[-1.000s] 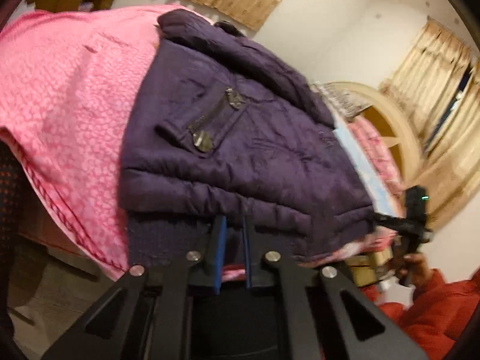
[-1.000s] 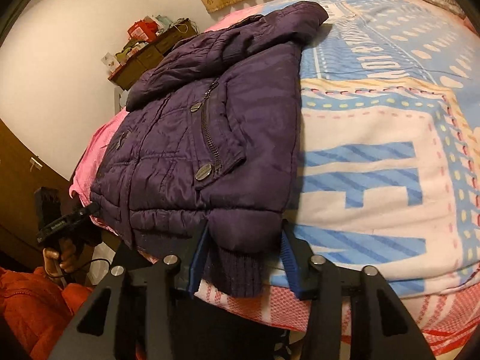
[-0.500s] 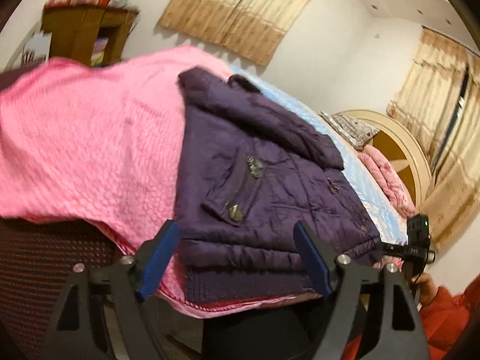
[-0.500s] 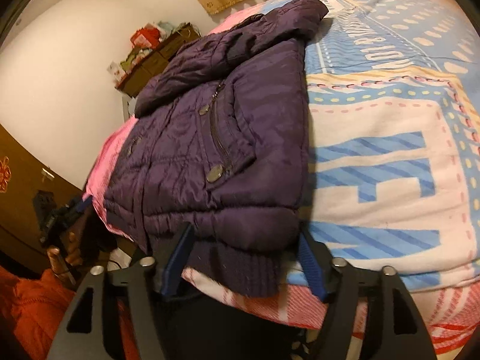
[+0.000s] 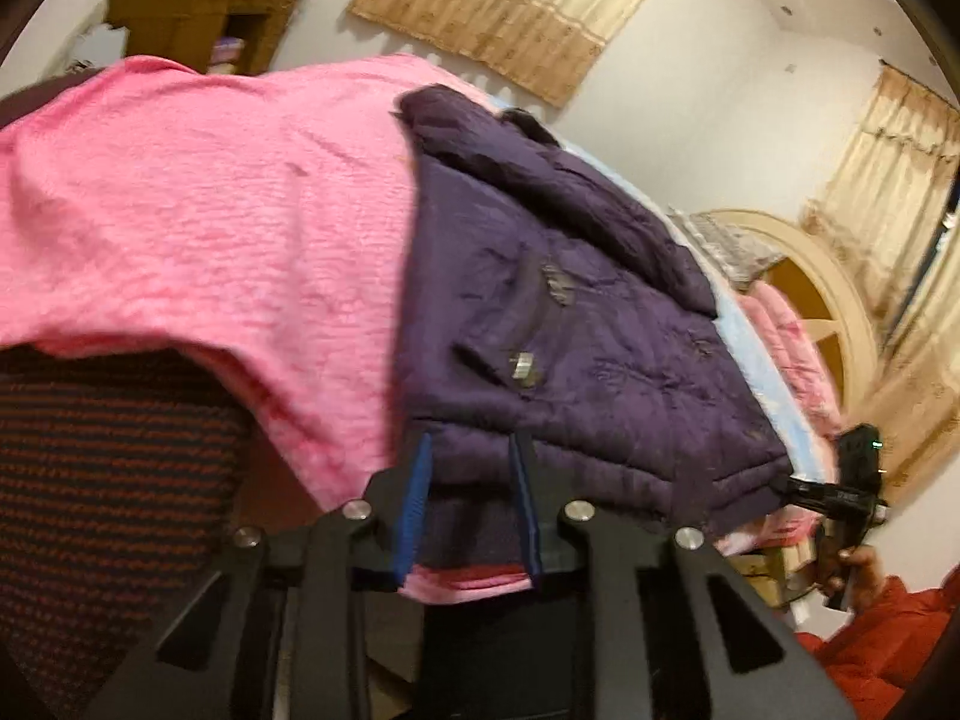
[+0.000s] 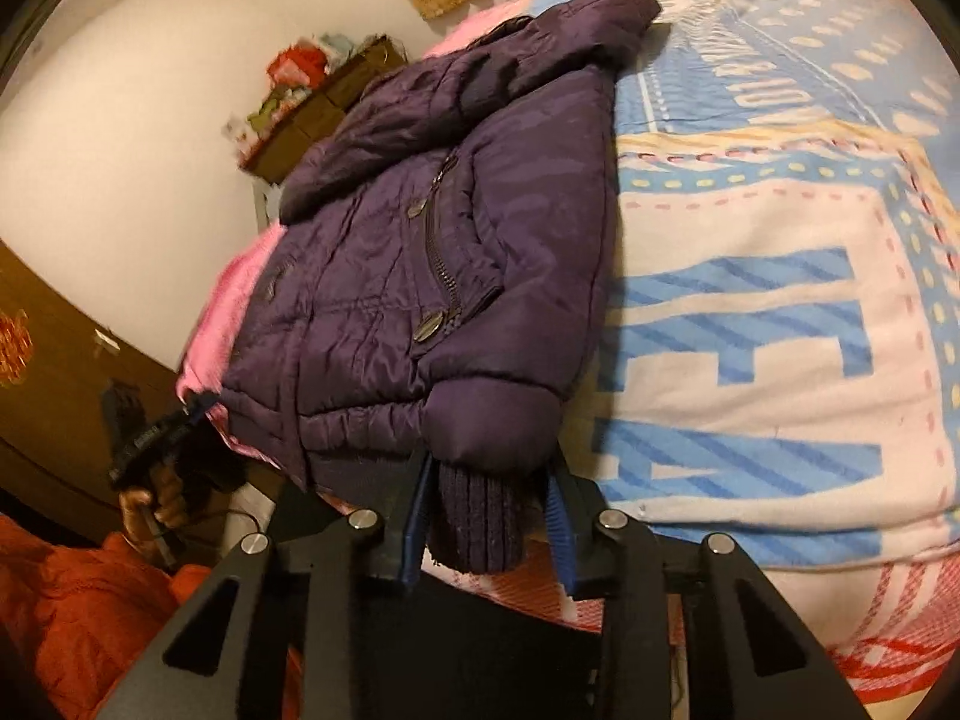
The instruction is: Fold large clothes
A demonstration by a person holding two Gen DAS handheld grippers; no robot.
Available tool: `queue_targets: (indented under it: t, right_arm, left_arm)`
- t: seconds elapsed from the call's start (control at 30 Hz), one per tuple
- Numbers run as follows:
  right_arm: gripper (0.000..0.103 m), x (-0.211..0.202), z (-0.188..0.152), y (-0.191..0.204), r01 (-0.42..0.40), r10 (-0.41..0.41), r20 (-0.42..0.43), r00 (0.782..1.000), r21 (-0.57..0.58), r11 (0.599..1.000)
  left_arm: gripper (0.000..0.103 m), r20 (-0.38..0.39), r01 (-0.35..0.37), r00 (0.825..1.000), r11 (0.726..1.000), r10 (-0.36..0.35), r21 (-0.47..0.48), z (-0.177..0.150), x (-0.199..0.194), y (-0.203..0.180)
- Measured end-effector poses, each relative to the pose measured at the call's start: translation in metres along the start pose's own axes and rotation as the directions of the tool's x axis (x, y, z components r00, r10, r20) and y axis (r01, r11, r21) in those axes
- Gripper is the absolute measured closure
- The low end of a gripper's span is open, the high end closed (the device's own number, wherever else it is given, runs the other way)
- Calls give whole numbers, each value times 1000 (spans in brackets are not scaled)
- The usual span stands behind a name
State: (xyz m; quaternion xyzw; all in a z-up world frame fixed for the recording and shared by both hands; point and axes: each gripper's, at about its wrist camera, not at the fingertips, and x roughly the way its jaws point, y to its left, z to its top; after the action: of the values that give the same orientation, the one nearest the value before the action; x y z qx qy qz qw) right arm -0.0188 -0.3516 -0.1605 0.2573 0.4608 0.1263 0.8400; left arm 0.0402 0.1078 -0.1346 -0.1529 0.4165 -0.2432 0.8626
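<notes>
purple padded jacket (image 5: pixel 576 324) spread on bed (image 6: pixel 780 324) over pink blanket (image 5: pixel 210 210), left gripper (image 5: pixel 468 504) at 6 o'clock, jaws parted around hem, right gripper (image 6: pixel 489 516) jaws straddling ribbed cuff (image 6: pixel 480 516), not pinching

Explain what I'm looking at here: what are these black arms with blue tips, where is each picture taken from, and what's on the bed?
No robot: a person holds hand-held tongs, each with a camera looking along its fingers. One picture is from the left tongs, the other from the right tongs. A purple padded jacket lies on a bed, across a pink blanket and a blue patterned cover. Left tongs straddle the jacket's knit hem; right tongs straddle a ribbed cuff. Neither looks fully clamped.
</notes>
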Motion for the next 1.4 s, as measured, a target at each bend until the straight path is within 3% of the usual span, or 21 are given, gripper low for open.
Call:
queue_targets:
  t: [0.07, 0.13, 0.17, 0.27, 0.33, 0.4, 0.5, 0.53, 0.57, 0.6, 0.77, 0.9, 1.0, 1.23, 1.4]
  right_arm:
    - [68, 6, -2, -4, 6, -6, -5, 1000, 10, 1000]
    - [67, 6, -3, -4, 2, -2, 6, 1000, 20, 1000]
    - [66, 6, -3, -4, 2, -2, 4, 1000, 18, 1000]
    - [64, 6, -2, -3, 3, -3, 0, 1000, 10, 1000]
    - [59, 7, -2, -2, -8, 8, 3, 1000, 7, 1000]
    - [51, 10, -1, -1, -27, 27, 8, 1000, 13, 1000]
    - [51, 14, 1, 1, -19, 19, 7, 1000, 6, 1000]
    - [53, 14, 1, 4, -7, 7, 1, 1000, -10, 1000]
    - [65, 15, 2, 7, 18, -18, -5, 1000, -27, 999]
    - [71, 13, 3, 7, 25, -25, -14, 1000, -29, 999]
    - [78, -2, 13, 15, -102, 102, 15, 995, 1, 995]
    - [79, -25, 41, 31, -255, 253, 102, 962, -1, 967]
    - [81, -35, 66, 40, -317, 315, 157, 936, -13, 948]
    - [85, -36, 133, 53, -349, 351, 220, 910, -49, 936]
    - [90, -33, 205, 55, -311, 315, 289, 904, -61, 949]
  left_arm:
    - [63, -31, -31, 999, 999, 32, 37, -2, 8, -5]
    - [41, -74, -34, 997, 998, 38, 57, -6, 19, -12]
    - [37, -82, -37, 996, 997, 42, 66, -7, 23, -15]
    - [35, -74, -32, 997, 998, 36, 51, -11, 30, -17]
    - [35, -52, 4, 999, 1000, -5, -16, -10, 30, -9]
    - [42, -25, 54, 998, 994, -57, -93, -11, 27, 2]
    - [65, -10, 108, 994, 978, -111, -178, -15, 23, 18]
    - [77, -1, 123, 992, 973, -125, -193, -16, 21, 21]
    - [82, 6, 142, 990, 967, -144, -210, -16, 19, 23]
    - [86, 18, 178, 984, 956, -178, -231, -16, 15, 26]
    - [89, 79, 276, 961, 947, -267, -163, 12, -14, -2]
    - [89, 107, 350, 935, 927, -338, -131, 49, -24, -26]
    - [89, 112, 383, 922, 915, -371, -125, 84, -16, -45]
    - [92, 111, 400, 914, 911, -389, -102, 154, 6, -65]
    - [93, 127, 389, 919, 913, -374, -122, 212, 33, -68]
